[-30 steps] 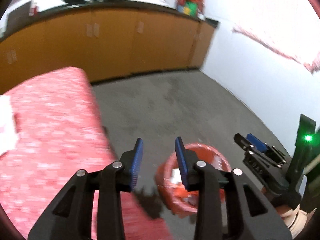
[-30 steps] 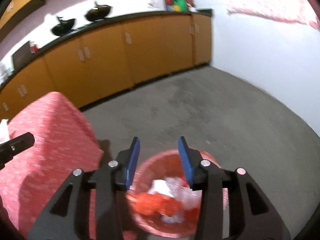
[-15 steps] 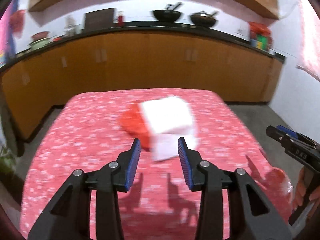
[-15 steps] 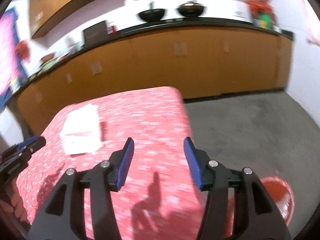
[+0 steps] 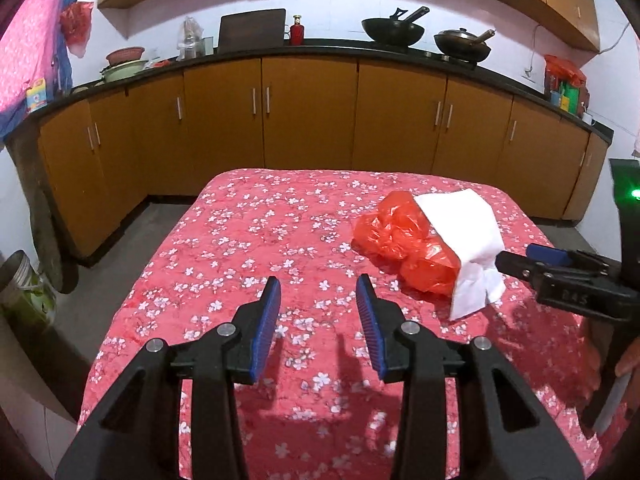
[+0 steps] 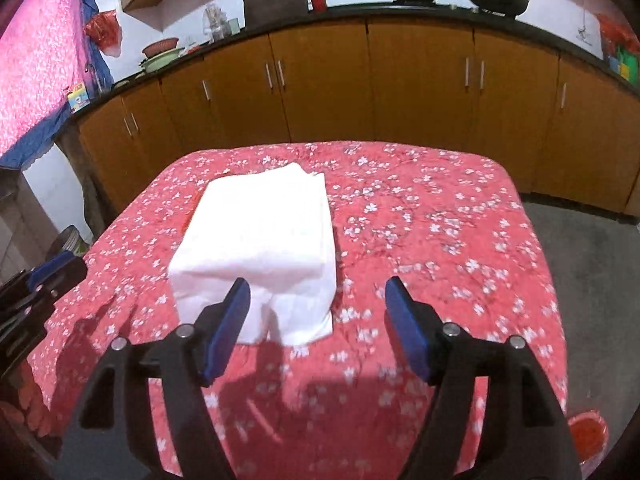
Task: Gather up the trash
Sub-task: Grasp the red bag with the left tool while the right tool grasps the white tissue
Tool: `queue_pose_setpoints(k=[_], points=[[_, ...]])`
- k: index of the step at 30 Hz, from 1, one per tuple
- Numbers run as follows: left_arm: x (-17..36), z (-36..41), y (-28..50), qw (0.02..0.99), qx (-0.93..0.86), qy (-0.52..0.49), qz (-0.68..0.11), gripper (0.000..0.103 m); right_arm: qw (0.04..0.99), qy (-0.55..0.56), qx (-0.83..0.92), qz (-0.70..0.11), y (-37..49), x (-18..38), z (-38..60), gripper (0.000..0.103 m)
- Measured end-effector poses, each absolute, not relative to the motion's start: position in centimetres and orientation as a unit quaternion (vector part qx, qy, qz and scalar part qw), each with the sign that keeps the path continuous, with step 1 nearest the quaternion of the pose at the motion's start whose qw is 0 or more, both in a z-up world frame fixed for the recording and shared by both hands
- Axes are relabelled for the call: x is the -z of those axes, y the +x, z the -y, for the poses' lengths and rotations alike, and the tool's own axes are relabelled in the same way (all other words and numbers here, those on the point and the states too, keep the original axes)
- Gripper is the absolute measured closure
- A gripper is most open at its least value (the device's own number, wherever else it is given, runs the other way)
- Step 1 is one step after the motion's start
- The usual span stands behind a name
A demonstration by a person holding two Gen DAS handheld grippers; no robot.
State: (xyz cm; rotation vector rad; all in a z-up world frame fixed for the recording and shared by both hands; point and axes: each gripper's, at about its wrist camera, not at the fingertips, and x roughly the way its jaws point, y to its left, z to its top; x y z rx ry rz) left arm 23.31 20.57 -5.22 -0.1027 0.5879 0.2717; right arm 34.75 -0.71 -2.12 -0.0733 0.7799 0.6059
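Now both grippers have swung away from the red bin on the floor and face the table again. Nearest, the left gripper hangs part-open and empty; the right gripper is opening with nothing between its jaws, just short of the white folded paper. Beyond, a red plastic bag lies against that paper, likely the next trash to collect.

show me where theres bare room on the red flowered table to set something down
Free: the table's whole left side, from the far edge down to the left gripper. Crowded: right side, where the red plastic bag and white paper lie beside the opening right gripper.
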Motion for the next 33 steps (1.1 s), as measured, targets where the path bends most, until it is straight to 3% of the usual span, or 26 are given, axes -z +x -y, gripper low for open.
queue_pose_setpoints(k=[6, 7, 8, 10, 22, 33], points=[[5.2, -20.9, 23.8, 0.948, -0.133, -0.052, -0.286, 0.062, 0.877, -0.052, -0.297, -0.374, 35.3, 2.4, -0.6, 0.037], [5.2, -20.9, 23.9, 0.948, -0.133, -0.051, -0.286, 0.062, 0.876, -0.053, -0.298, -0.374, 35.4, 2.5, -0.8, 0.055], [5.3, -20.9, 24.0, 0.947, -0.133, -0.051, -0.287, 0.061, 0.875, -0.055, -0.299, -0.377, 35.4, 2.6, -0.9, 0.078], [5.3, -20.9, 24.1, 0.947, -0.131, -0.051, -0.288, 0.061, 0.873, -0.057, -0.300, -0.380, 35.3, 2.7, -1.0, 0.099], [5.7, -19.6, 24.9, 0.946, -0.109, -0.051, -0.302, 0.059, 0.922, -0.065, -0.179, -0.336, 35.1, 1.5, 3.3, 0.100], [5.3, -16.0, 28.4, 0.946, -0.071, -0.061, -0.312, 0.036, 0.932, -0.057, -0.130, -0.335, 35.5, 1.8, 6.4, 0.100]])
